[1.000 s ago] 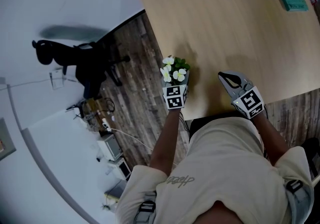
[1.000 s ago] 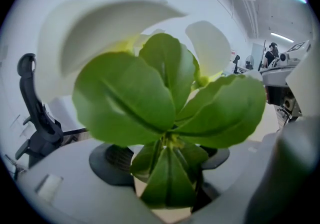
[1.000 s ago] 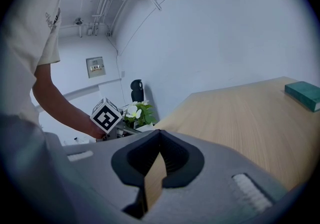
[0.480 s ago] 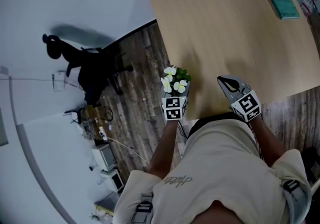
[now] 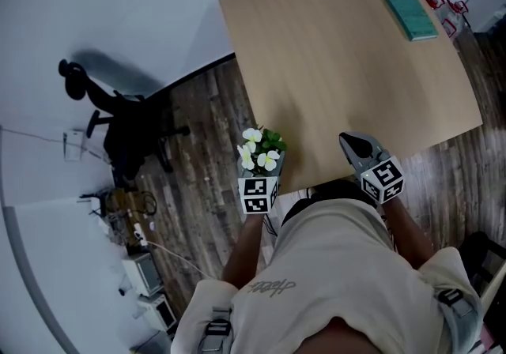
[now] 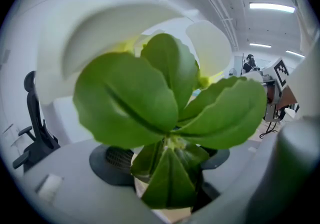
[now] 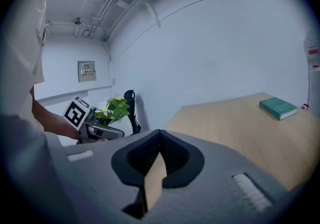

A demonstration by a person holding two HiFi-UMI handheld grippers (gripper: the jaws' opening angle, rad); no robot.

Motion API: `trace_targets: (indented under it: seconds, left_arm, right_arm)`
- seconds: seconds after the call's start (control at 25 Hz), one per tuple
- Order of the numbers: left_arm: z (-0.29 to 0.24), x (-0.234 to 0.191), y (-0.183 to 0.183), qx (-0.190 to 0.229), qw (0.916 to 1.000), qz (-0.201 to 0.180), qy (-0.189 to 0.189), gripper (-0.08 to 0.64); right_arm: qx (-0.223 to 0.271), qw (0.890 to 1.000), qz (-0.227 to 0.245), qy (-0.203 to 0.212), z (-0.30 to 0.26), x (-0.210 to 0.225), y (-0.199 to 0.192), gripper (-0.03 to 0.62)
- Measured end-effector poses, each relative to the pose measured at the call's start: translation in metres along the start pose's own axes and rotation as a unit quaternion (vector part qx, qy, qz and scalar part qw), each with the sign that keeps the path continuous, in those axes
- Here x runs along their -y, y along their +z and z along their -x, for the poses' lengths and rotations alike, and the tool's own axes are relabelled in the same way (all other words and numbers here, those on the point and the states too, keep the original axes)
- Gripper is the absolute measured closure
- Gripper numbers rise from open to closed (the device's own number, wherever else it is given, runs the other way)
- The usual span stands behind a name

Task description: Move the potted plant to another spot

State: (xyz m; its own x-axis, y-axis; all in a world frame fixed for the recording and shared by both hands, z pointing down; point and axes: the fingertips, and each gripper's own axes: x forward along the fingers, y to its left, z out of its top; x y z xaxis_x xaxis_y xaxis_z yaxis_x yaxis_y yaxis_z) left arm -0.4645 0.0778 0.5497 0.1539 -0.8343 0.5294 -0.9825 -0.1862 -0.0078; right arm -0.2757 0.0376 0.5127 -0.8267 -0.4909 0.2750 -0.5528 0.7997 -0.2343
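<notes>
The potted plant [image 5: 261,151], with white flowers and green leaves in a pale pot, hangs in the air by the front left corner of the wooden table [image 5: 340,52]. My left gripper [image 5: 263,167] is shut on its pot. In the left gripper view the leaves [image 6: 170,118] fill the picture, and the pot's rim sits between the dark pads [image 6: 112,160]. My right gripper [image 5: 353,143] hovers over the table's near edge, shut and empty. In the right gripper view its jaws [image 7: 160,135] meet at the tip, and the plant [image 7: 114,108] shows to the left.
A teal book [image 5: 410,15] lies at the table's far right corner, with small red items [image 5: 447,6] beyond it. A black office chair [image 5: 118,127] stands on the wood floor to the left, with boxes and cables further along the wall.
The left gripper has risen with the plant, staying near the table's left front corner. The right gripper has also risen a little, still shut.
</notes>
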Motion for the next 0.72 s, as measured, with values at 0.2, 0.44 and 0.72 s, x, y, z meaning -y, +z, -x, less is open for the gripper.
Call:
trace_targets:
  seconds: [0.2,0.44,0.72]
  left_arm:
    - [0.005,0.027,-0.002,0.009,0.9992,-0.02,-0.033,0.21]
    - [0.009,0.048,0.002,0.019,0.9957,-0.05,-0.076,0.209]
    - [0.005,0.079,-0.011,0.014,0.9921,-0.058,-0.111,0.21]
  right_arm:
    - [0.016,0.999,0.01,-0.049,0.04,-0.002,-0.003,0.591]
    - [0.007,0.995,-0.006,-0.099,0.074,-0.017,-0.022,0.591]
    - [0.006,0.991,-0.012,-0.133,0.108,-0.022,-0.036,0.591]
